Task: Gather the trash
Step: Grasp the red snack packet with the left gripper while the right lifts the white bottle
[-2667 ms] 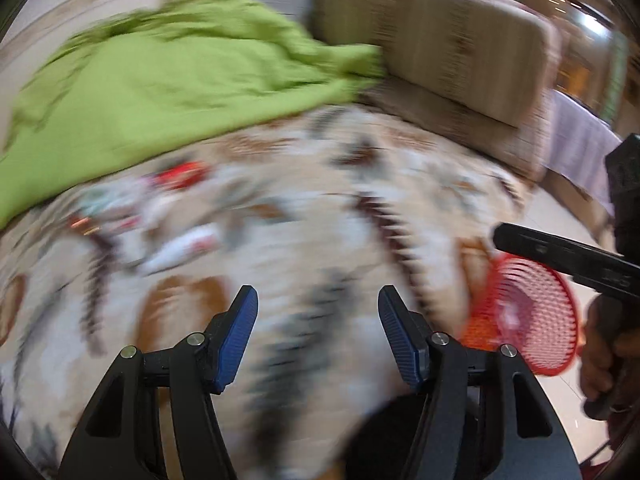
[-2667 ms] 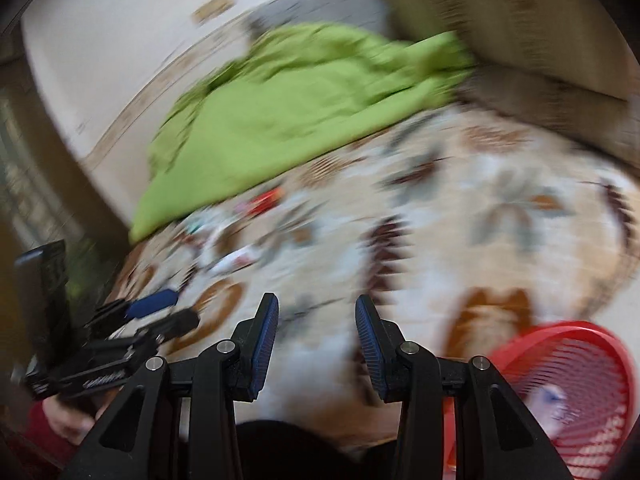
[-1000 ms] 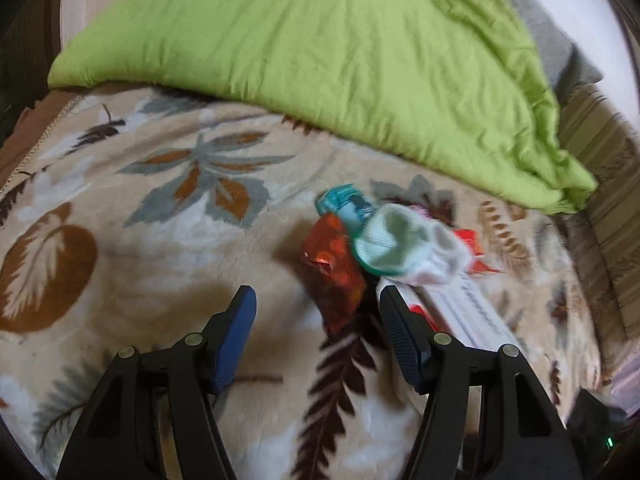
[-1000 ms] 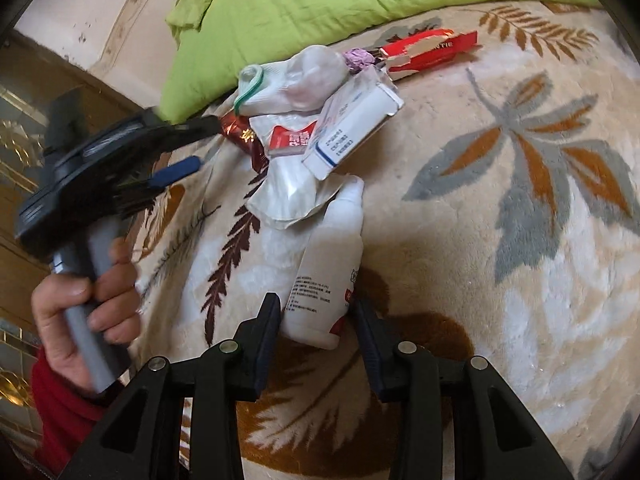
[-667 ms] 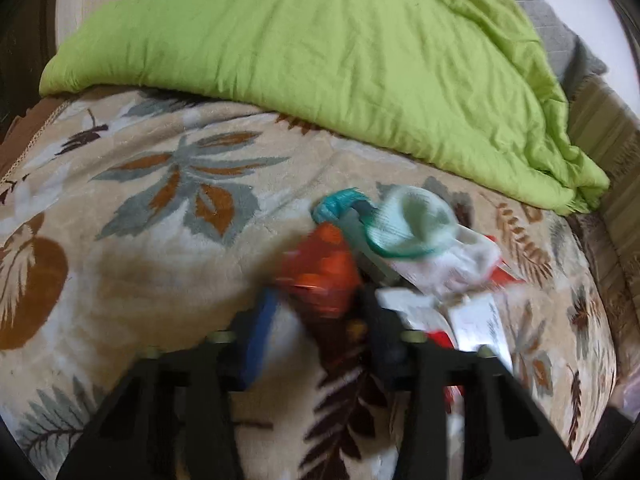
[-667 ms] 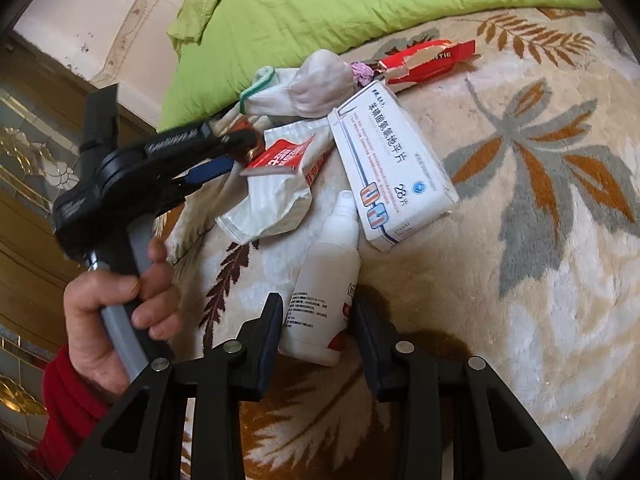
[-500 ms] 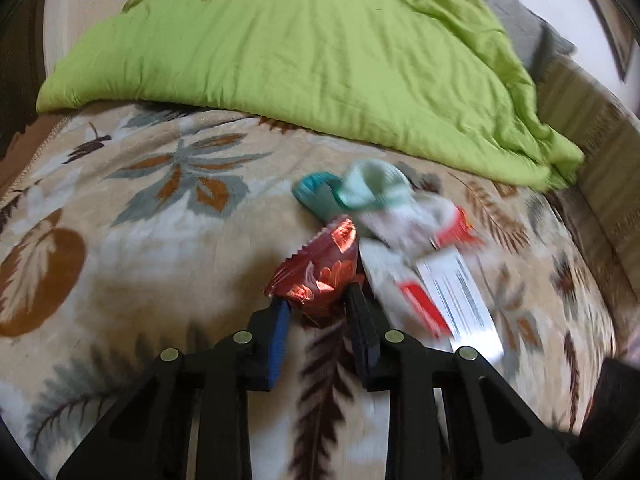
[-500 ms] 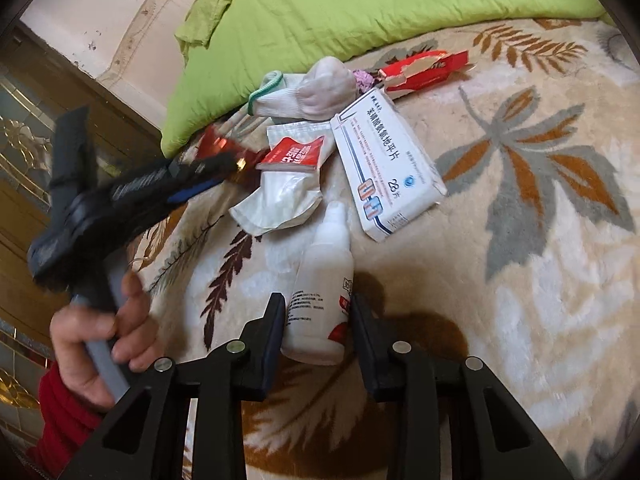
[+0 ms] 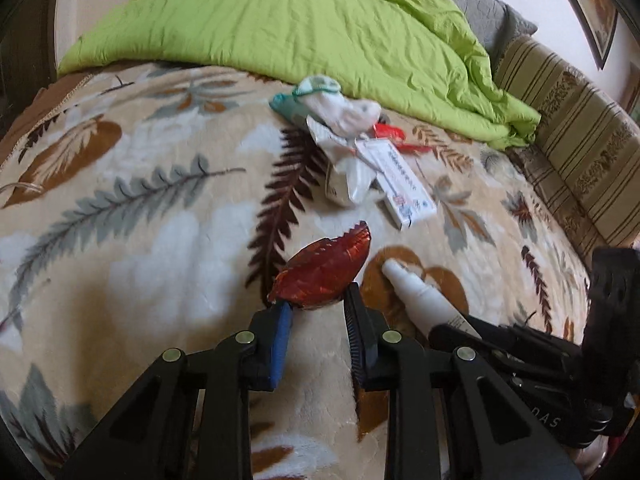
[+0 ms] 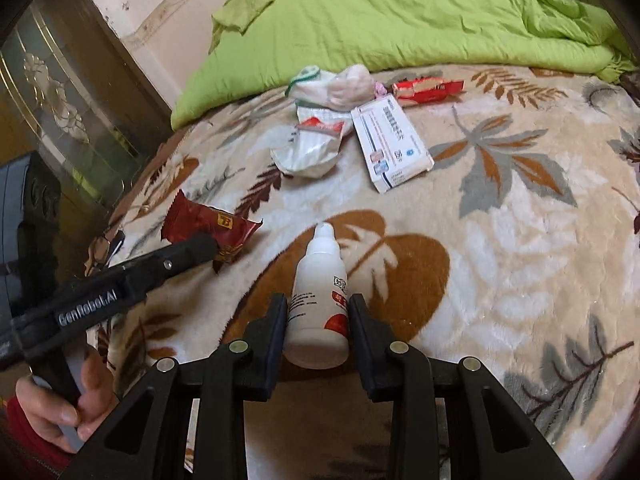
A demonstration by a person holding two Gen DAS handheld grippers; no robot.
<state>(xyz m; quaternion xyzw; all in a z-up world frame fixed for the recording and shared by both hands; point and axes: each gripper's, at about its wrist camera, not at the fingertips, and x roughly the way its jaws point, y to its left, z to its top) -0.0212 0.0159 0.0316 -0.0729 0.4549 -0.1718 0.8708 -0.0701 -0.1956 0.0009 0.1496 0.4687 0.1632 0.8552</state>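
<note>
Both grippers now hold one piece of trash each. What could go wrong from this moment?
1. The left gripper pinches only the lower edge of the red foil wrapper; the thin foil may slip out while it is carried.
2. The right gripper holds the smooth white bottle near its base, with the nozzle pointing away, so the bottle may tip or slide forward.
3. In the left wrist view the bottle lies close beside the wrapper, so the grippers may bump.

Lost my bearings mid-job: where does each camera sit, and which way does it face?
Left wrist: on the left gripper, facing the bed; it holds the red wrapper.
Right wrist: on the right gripper, facing the green duvet; it holds the white bottle; a hand shows.
Shared: the white box, wrapper, bottle.
</note>
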